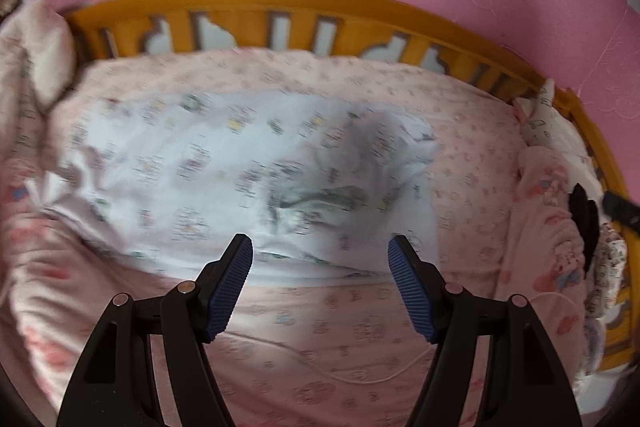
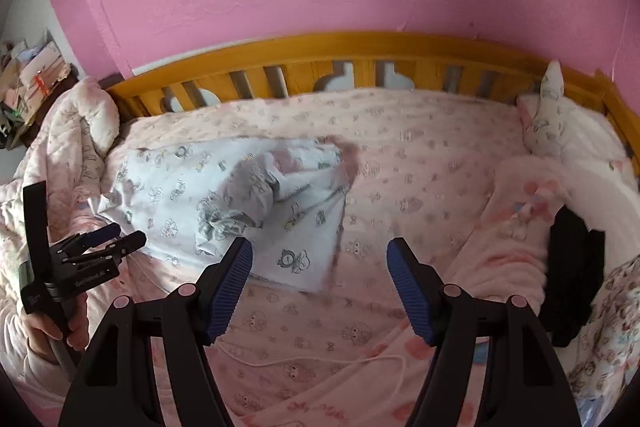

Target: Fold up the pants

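The white pants (image 2: 240, 203) with small cartoon prints lie folded and a little rumpled on the pink bed sheet (image 2: 400, 155), left of centre. My right gripper (image 2: 319, 243) hovers above their near right corner, open, with nothing between its blue pads. In the left wrist view, which is blurred, the pants (image 1: 240, 163) spread just beyond my left gripper (image 1: 320, 241), also open and holding nothing. The left gripper (image 2: 127, 235) shows at the left edge of the right wrist view too, held by a hand, beside the pants' left side.
A wooden bed rail (image 2: 340, 47) and a pink wall close off the far side. A crumpled quilt (image 2: 80, 131) is heaped at left. At right lie a pink garment (image 2: 520, 219), a black garment (image 2: 572, 267) and a rolled white cloth (image 2: 548, 119). A white cable (image 2: 320, 359) crosses the near sheet.
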`<state>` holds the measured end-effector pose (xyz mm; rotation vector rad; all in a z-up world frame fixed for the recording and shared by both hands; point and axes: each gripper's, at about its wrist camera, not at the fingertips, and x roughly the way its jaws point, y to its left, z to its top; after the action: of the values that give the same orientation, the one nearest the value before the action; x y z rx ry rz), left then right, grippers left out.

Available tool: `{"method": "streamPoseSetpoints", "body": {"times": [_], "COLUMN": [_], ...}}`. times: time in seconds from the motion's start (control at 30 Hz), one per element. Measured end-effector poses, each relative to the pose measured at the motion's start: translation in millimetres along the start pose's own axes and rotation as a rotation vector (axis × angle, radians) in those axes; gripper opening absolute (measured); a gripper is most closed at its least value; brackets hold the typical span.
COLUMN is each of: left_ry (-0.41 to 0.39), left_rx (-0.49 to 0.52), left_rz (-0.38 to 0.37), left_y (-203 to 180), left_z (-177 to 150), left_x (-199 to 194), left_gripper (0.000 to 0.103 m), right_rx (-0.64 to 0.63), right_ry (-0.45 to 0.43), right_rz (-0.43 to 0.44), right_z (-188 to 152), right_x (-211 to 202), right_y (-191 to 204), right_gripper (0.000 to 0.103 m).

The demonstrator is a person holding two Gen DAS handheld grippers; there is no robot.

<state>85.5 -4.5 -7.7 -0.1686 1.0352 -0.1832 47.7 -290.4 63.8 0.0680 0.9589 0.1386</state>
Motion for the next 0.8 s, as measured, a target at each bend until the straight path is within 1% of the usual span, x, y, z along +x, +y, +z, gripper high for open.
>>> {"method": "streamPoseSetpoints", "body": {"times": [0.03, 0.1, 0.13, 0.17, 0.2, 0.23, 0.3, 0.33, 0.37, 0.43, 0.47, 0.57, 0.63, 0.7, 0.73, 0.8], "left_ry": [0.023, 0.066, 0.084, 0.097, 0.102, 0.102, 0.092, 0.094, 0.102, 0.135, 0.156, 0.191, 0.197, 0.183, 0.168, 0.100], "left_rx": [-0.008, -0.040, -0.054, -0.062, -0.063, -0.060, -0.041, -0.028, -0.016, -0.010, -0.018, -0.056, -0.079, -0.083, -0.077, -0.059], "left_rz": [-0.029, -0.093, -0.114, -0.132, -0.135, -0.128, -0.101, -0.081, -0.077, -0.097, -0.109, -0.143, -0.148, -0.148, -0.142, -0.107], "left_y": [-1.7, -4.4, -5.7, -7.8, -10.4, -13.4, -18.4, -21.0, -23.9, -27.5, -28.9, -29.1, -27.1, -25.8, -25.4, -24.3], "left_z": [3.1, 8.4, 11.4, 14.9, 18.8, 21.9, 29.4, 32.6, 34.9, 36.6, 37.3, 37.8, 38.9, 42.3, 44.6, 52.2], "left_x": [10.6, 31.7, 41.5, 51.9, 61.8, 69.2, 86.4, 95.4, 105.5, 124.0, 133.3, 154.9, 164.8, 167.4, 165.9, 156.0], "left_gripper": [0.069, 0.068, 0.067, 0.061, 0.057, 0.056, 0.054, 0.054, 0.054, 0.054, 0.054, 0.053, 0.043, 0.010, 0.007, 0.004], "right_rx": [0.012, 0.017, 0.016, 0.015, 0.015, 0.012, 0.004, 0.002, -0.001, -0.013, -0.024, -0.030, -0.009, 0.009, 0.021, 0.031], "right_ry": [-0.010, -0.032, -0.058, -0.075, -0.087, -0.098, -0.107, -0.109, -0.113, -0.120, -0.120, -0.123, -0.112, -0.101, -0.096, -0.094], "right_rz": [0.005, -0.013, -0.026, -0.035, -0.052, -0.067, -0.055, -0.050, -0.046, -0.053, -0.072, -0.089, -0.087, -0.089, -0.095, -0.100], "right_z": [-2.6, -5.9, -6.9, -7.6, -7.3, -6.4, -4.5, -2.5, -1.2, 0.8, 1.4, -2.3, -5.0, -6.4, -6.8, -6.9], "right_x": [14.4, 35.5, 51.7, 62.1, 73.8, 88.5, 104.5, 114.0, 118.5, 125.7, 129.9, 135.0, 139.2, 142.9, 145.1, 146.9], "right_y": [-1.3, -1.7, -1.0, -0.6, 0.6, 2.0, 4.0, 5.4, 6.2, 8.1, 8.5, 5.2, -1.6, -7.5, -11.2, -15.5], "right_gripper": [0.071, 0.071, 0.071, 0.071, 0.071, 0.071, 0.071, 0.071, 0.071, 0.071, 0.071, 0.071, 0.071, 0.071, 0.071, 0.071]}}
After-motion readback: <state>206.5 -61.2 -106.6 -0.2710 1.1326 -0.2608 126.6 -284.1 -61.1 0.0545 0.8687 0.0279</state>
